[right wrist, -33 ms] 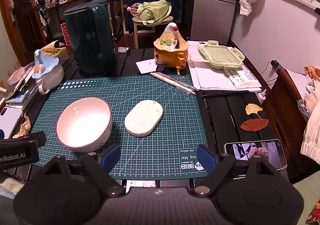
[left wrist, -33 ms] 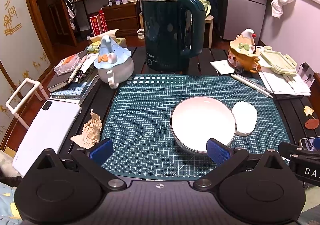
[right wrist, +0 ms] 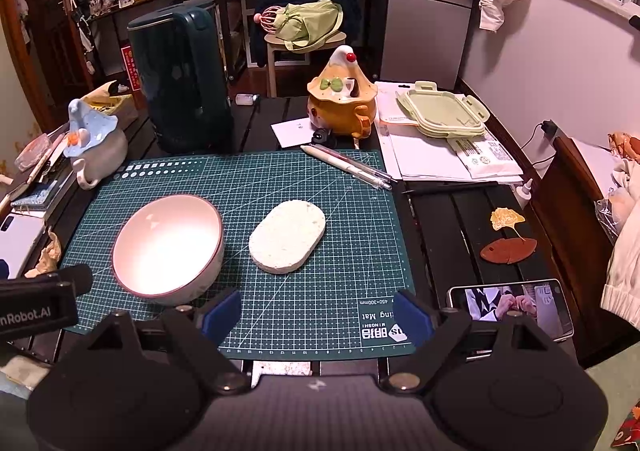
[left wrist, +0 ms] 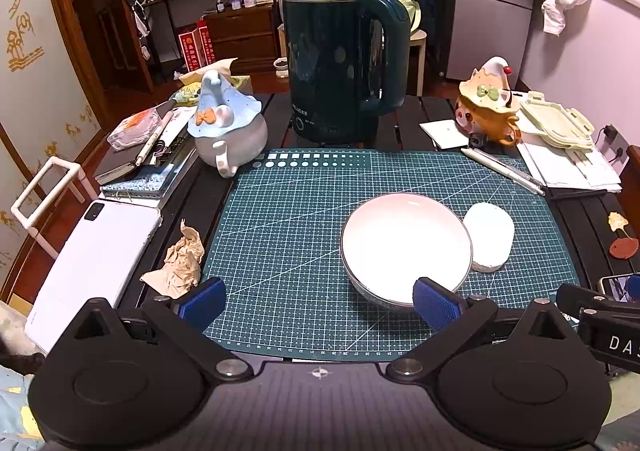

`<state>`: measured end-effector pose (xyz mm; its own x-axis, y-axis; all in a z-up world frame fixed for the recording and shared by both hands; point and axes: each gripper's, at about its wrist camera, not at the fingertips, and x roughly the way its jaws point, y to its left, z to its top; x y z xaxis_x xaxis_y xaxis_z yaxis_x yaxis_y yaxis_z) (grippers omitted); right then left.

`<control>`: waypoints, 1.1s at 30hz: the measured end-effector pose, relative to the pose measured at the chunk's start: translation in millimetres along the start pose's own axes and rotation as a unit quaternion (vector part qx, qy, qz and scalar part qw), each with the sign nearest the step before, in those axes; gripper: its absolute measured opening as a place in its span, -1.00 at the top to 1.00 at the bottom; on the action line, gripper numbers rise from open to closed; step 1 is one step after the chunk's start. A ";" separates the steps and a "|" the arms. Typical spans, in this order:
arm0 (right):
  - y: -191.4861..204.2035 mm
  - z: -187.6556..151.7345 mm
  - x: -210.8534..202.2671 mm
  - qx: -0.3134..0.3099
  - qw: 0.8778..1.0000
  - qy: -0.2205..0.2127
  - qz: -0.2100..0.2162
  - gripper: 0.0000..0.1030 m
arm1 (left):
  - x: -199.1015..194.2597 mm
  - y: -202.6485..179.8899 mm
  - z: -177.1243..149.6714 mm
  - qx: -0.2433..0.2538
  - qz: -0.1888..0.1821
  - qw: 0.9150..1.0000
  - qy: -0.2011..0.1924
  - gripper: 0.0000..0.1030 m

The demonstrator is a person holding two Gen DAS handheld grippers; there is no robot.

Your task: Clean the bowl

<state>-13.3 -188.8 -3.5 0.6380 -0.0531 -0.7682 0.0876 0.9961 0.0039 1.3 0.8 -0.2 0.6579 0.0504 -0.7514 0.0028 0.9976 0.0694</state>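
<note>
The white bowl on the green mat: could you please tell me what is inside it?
The white bowl looks empty; glare hides fine residue on its smooth inside.

Left tongs [left wrist: 318, 303]: jaws spread wide, nothing between the blue pads [left wrist: 202, 301], angled downward. Right tongs [right wrist: 318, 317]: jaws likewise wide apart, pads [right wrist: 222, 313] bare, nothing gripped. Both held side by side.

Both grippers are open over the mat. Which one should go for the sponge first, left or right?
Right, probably. In the right wrist view the sponge lies nearly straight ahead of the open right gripper, with bare mat between. The left gripper faces the bowl, which partly blocks its way to the sponge.
</note>
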 end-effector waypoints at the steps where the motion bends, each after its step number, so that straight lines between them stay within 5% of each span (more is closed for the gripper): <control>1: 0.0 -0.2 0.1 0.000 1.000 0.000 0.000 -0.61 | 0.6 0.5 0.5 0.001 0.000 1.000 0.002 -0.96; 33: -2.4 -1.1 2.3 0.007 1.000 0.005 0.001 -0.61 | -0.8 3.3 5.0 -0.001 0.014 1.000 -0.006 -0.96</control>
<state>-12.8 -191.2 -6.0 0.6304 -0.0494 -0.7747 0.0960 0.9953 0.0146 4.6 3.9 4.0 0.6669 0.0784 -0.7410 -0.0179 0.9958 0.0893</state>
